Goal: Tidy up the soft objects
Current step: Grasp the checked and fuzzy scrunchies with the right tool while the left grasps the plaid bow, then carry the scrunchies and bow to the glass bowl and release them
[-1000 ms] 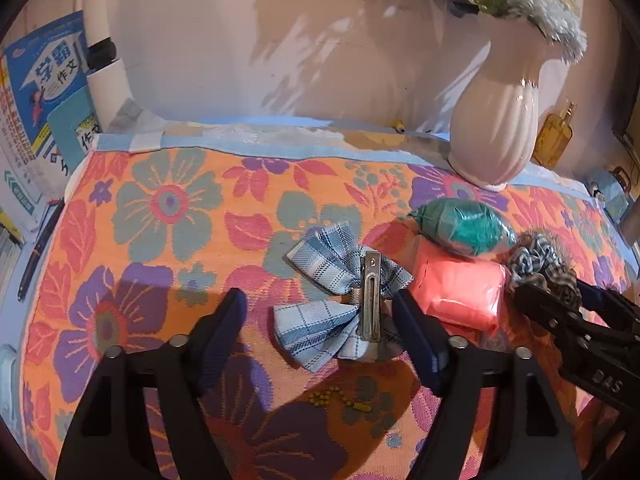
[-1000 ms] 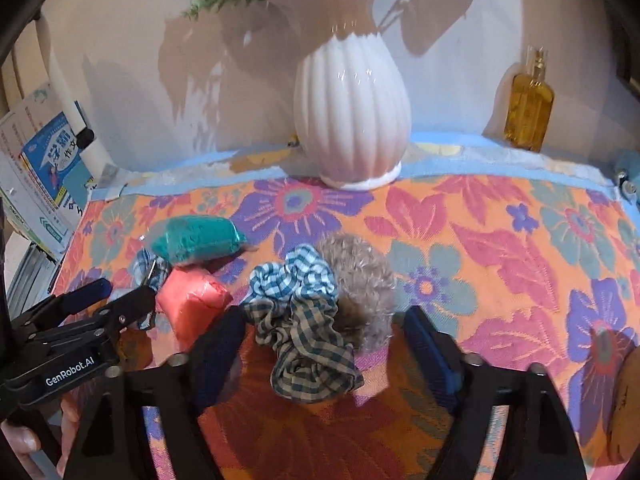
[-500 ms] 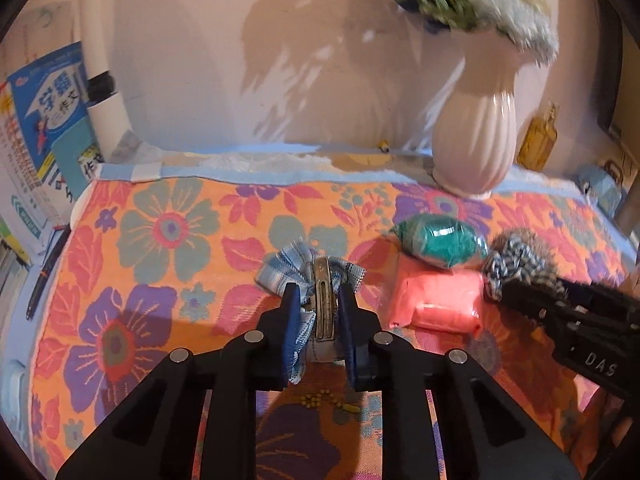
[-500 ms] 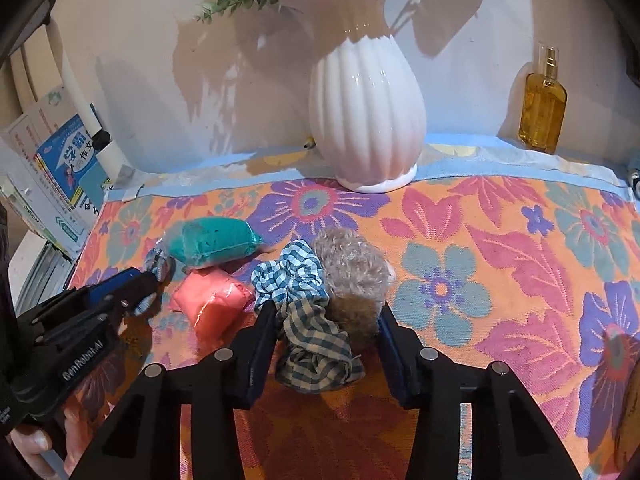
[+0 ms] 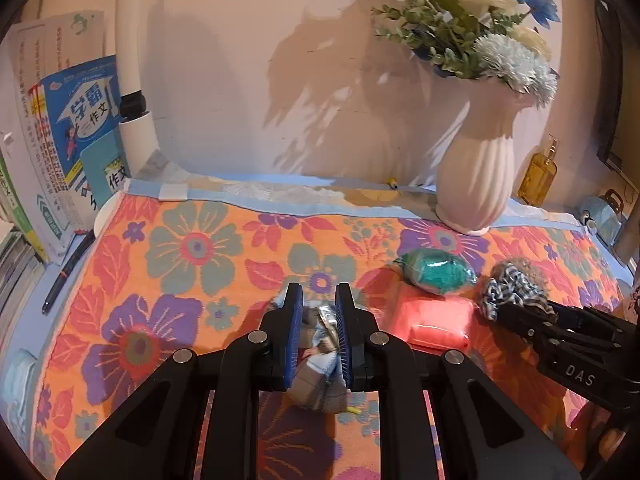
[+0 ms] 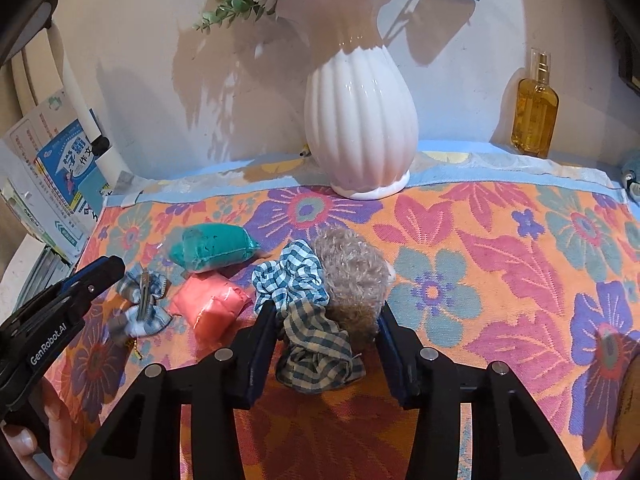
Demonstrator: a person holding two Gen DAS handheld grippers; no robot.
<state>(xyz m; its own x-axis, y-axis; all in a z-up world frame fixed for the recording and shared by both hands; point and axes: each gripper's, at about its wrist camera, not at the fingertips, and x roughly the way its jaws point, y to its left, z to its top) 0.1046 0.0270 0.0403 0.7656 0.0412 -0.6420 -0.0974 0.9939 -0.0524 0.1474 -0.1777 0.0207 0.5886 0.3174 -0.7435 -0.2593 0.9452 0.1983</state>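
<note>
Since the earlier frame, left tool (image 5: 317,312) has closed on the bow (image 5: 320,376) and raised it off the worktop (image 5: 192,248); right tool (image 6: 326,320) has narrowed around the scrunchies (image 6: 316,312), touching both sides

left gripper (image 5: 317,300) fingers (image 5: 291,332) are clamped on the plaid bow clip (image 5: 320,364), cloth bunched between them, metal clasp showing near the right finger. right of the fingers, on the floral cloth (image 5: 192,248), lies a pink pouch (image 5: 434,320); a teal pouch (image 5: 438,272) sits just beyond it. further right, the right gripper (image 5: 520,316) meets a checked scrunchie (image 5: 508,288). the white vase (image 5: 476,176) stands far ahead-right.
</note>
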